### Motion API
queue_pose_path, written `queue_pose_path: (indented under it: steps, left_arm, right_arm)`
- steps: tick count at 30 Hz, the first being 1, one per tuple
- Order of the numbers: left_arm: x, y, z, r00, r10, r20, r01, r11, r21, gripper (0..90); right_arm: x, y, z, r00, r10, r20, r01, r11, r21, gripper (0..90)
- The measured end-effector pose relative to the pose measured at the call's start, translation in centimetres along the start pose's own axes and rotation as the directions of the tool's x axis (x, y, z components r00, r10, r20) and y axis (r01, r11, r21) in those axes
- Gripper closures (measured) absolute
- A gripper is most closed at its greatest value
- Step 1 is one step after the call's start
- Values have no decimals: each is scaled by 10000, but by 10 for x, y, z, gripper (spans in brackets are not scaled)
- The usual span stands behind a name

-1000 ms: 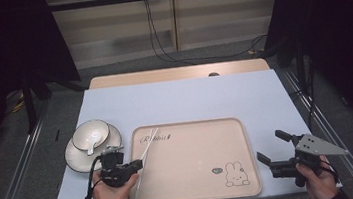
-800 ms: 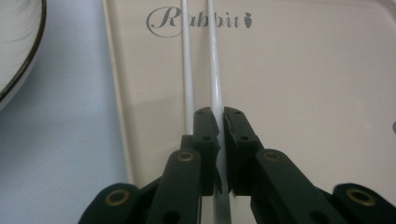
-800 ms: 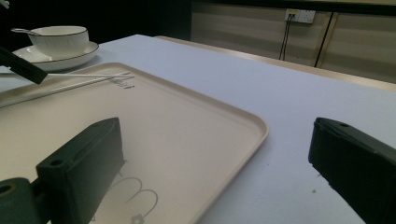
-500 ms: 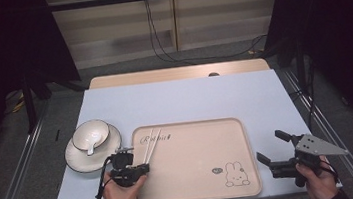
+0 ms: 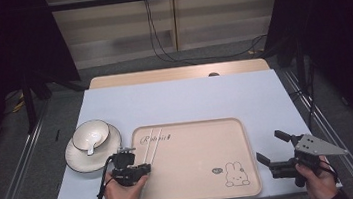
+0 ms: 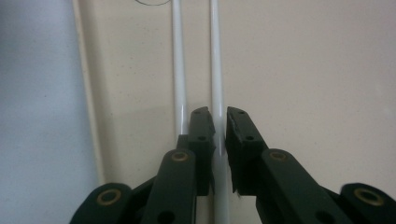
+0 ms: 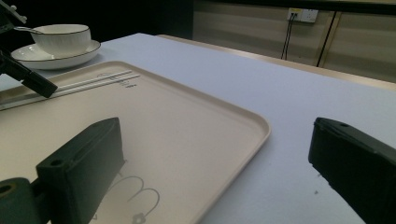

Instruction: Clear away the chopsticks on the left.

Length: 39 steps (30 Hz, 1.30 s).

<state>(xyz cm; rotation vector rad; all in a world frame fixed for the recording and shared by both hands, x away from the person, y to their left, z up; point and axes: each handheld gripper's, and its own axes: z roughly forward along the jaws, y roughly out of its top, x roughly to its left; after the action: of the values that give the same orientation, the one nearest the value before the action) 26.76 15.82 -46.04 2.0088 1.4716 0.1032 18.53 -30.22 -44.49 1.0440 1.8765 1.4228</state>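
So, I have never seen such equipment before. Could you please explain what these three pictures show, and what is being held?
No robot is here: a person holds a hand-held gripper in each hand. The high view looks down on the table from above. The left gripper and right gripper each carry their own camera, looking along the black jaws.

On the table lies a beige tray with a rabbit drawing. Two white chopsticks lie on its left part. Beside the tray, a bowl with a spoon stands on a plate.

In the left gripper view, the jaws are closed on one chopstick; the other chopstick lies just beside it. The right gripper is open and holds nothing.
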Motion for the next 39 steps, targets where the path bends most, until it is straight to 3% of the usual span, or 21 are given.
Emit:
queue_pose_path:
  steps: [2,5,6,9,13,17,20,21,22,24,25,26,28,29,30,32,34,35,36,38,39]
  left_arm:
    - [1,0,0,9999,-101,106,101,9999,-44,801]
    - [1,0,0,9996,133,244,-131,9999,-87,717]
    - [0,1,-1,9971,452,607,-437,9987,-244,702]
    - [-2,2,-3,9971,572,494,-553,9977,-380,654]
    - [-4,5,-9,9917,1088,685,-1024,9905,-920,549]
    - [-4,8,-20,9773,1708,1255,-1473,9730,-1774,343]
    - [-2,7,-29,9609,2253,1607,-1823,9522,-2449,214]
    - [-2,7,-29,9609,2253,1607,-1823,9522,-2449,183]
    - [0,6,-33,9579,2404,1568,-1945,9455,-2610,183]
    - [3,3,-44,9466,2886,1439,-2326,9200,-3153,96]
    - [3,3,-44,9466,2886,1439,-2326,9200,-3153,79]
    - [5,2,-48,9409,3057,1455,-2448,9111,-3316,79]
    - [11,-1,-57,9405,3065,1463,-2375,9014,-3620,45]
    - [14,-2,-60,9340,3268,1446,-2538,8915,-3754,45]
    - [21,-7,-68,9193,3653,1463,-2794,8678,-4110,36]
    - [28,-13,-75,9183,3770,1208,-2935,8531,-4314,29]
    - [31,-15,-79,9197,3749,1170,-2904,8497,-4401,29]
    - [34,-18,-82,9227,3686,1132,-2807,8434,-4582,29]
    - [37,-20,-84,9164,3822,1186,-2880,8356,-4679,29]
    - [44,-26,-88,9165,3861,1044,-2972,8320,-4684,25]
    - [48,-28,-91,9242,3706,927,-2840,8288,-4822,25]
  right_arm:
    - [0,0,0,10000,2,3,-2,10000,-5,26]
    - [0,0,0,10000,-15,-23,15,10000,-14,26]
    - [0,0,0,10000,1,-27,-1,10000,-15,26]
    - [0,0,0,10000,27,-47,-28,10000,-44,26]
    - [0,0,0,10000,40,-36,-40,10000,-40,26]
    - [0,0,0,10000,77,45,-77,9999,-68,26]
    - [-1,0,-1,10000,88,32,-88,9999,-76,26]
    - [-1,0,-1,10000,88,32,-88,9999,-76,26]
    - [-1,0,-1,9999,99,46,-99,9999,-82,26]
    - [-1,0,0,9999,84,81,-83,9999,-87,26]
    - [-1,0,0,9999,84,81,-83,9999,-87,26]
    - [0,0,-1,9999,90,74,-90,9999,-88,26]
    - [-1,0,-1,9999,105,97,-104,9999,-94,26]
    - [-1,0,-1,9999,105,97,-104,9999,-94,26]
    - [-1,0,-1,9999,66,75,-65,9999,-88,26]
    - [-1,0,-1,10000,51,71,-50,9999,-94,26]
    - [-2,0,-1,9999,67,94,-67,9999,-98,26]
    - [-2,0,-1,9999,67,94,-67,9999,-98,26]
    - [-2,0,-1,9999,58,83,-58,9999,-99,26]
    - [-2,0,-1,9999,105,108,-104,9999,-101,26]
    - [-2,0,-1,9999,105,108,-104,9999,-101,26]
